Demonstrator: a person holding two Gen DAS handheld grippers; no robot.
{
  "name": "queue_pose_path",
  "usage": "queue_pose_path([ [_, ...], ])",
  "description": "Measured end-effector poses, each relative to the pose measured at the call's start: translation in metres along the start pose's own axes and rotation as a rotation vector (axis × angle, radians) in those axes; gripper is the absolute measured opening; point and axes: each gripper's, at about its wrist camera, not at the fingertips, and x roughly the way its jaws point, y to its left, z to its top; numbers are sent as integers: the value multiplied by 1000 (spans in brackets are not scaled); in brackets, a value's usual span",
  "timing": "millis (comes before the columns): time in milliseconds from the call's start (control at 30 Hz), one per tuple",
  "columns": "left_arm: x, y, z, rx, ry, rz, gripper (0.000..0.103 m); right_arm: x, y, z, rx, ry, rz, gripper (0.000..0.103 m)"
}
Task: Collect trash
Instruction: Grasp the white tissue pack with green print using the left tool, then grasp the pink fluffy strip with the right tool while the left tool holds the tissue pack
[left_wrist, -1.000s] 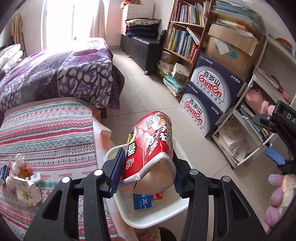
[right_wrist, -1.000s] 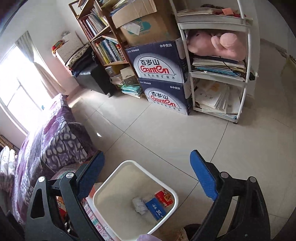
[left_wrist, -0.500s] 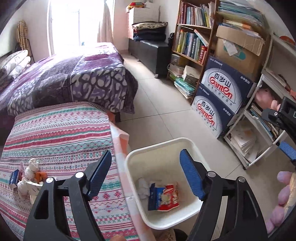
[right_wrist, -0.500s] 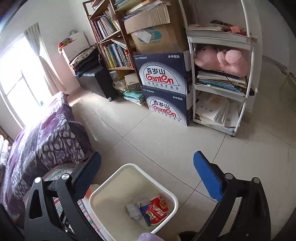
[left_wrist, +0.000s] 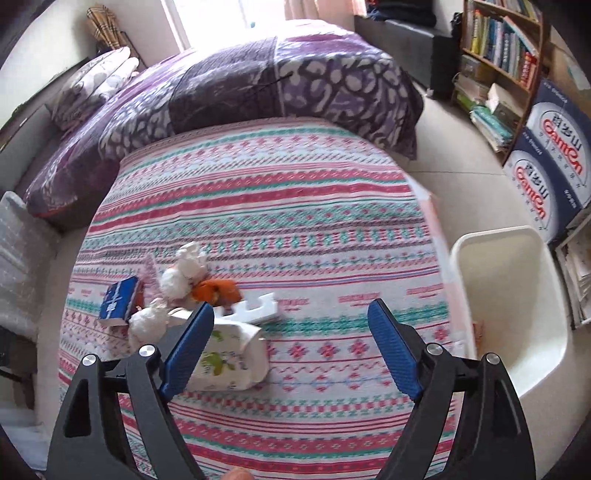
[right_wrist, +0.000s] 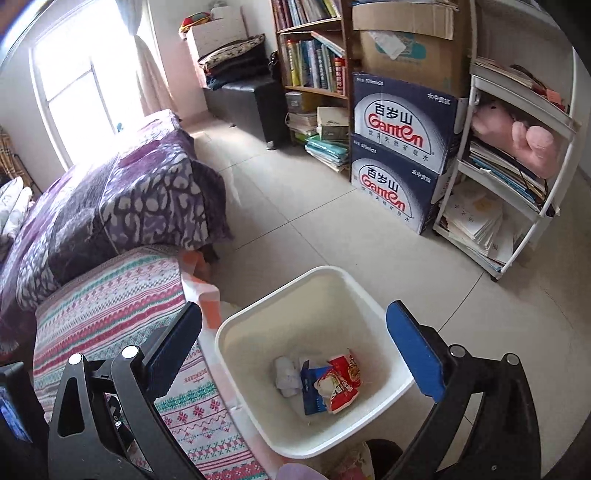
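In the left wrist view, the left gripper (left_wrist: 291, 339), which a second ago held the red packet over the bin (left_wrist: 476, 240), now hangs wide open and empty above the striped cloth (left_wrist: 295, 206), with the remaining litter (left_wrist: 184, 295) at its 10 o'clock, so I judge the next pickup comes from there. In the right wrist view, the right gripper (right_wrist: 295, 343) stays wide open and empty over the bin (right_wrist: 236, 321), where the red packet (right_wrist: 341, 384) now lies at 5 o'clock of the floor, one piece done.

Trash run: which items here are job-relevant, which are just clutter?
Job:
white bin
red snack bag, binned
tissue wads
orange peel
blue box
floral packet

Clutter:
purple blanket
Ganten cartons
pink plush
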Motion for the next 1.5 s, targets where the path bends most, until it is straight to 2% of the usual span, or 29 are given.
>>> queue_pose_path([
  [133,23,25,-15,-18,83,83,86,3,23,-9,-46,22,16,96],
  [267,41,39,-29,-19,127,131,89,4,42,-17,-76,40,30,96],
  [433,62,49,-34,-23,173,134,90,8,58,-26,-107,57,31,96],
  [600,75,45,-36,-4,203,85,90,14,67,-29,-108,85,33,96],
  [633,74,45,-36,-1,195,76,89,16,68,-30,-105,95,38,96],
  [667,72,45,-36,-1,184,69,81,18,70,-31,-101,105,44,96],
  [700,70,46,-36,1,177,59,79,19,72,-32,-99,115,50,96],
  [833,48,58,-35,-18,120,6,78,24,84,-38,-99,146,72,96],
  [967,19,87,-25,-86,72,-70,78,26,100,-46,-121,158,85,96],
  [1033,6,104,-21,-143,61,-138,78,27,110,-52,-139,170,96,96],
  [1167,-19,143,-17,-253,72,-341,78,31,132,-66,-185,200,114,96],
  [1267,-40,165,-16,-314,42,-418,78,35,146,-76,-211,232,126,96],
  [1333,-45,179,-18,-356,55,-481,78,38,153,-82,-225,249,132,96],
  [1400,-45,195,-21,-416,53,-482,78,40,162,-88,-241,262,132,96],
  [1500,-46,221,-25,-468,25,-406,78,41,175,-97,-274,267,141,96],
])
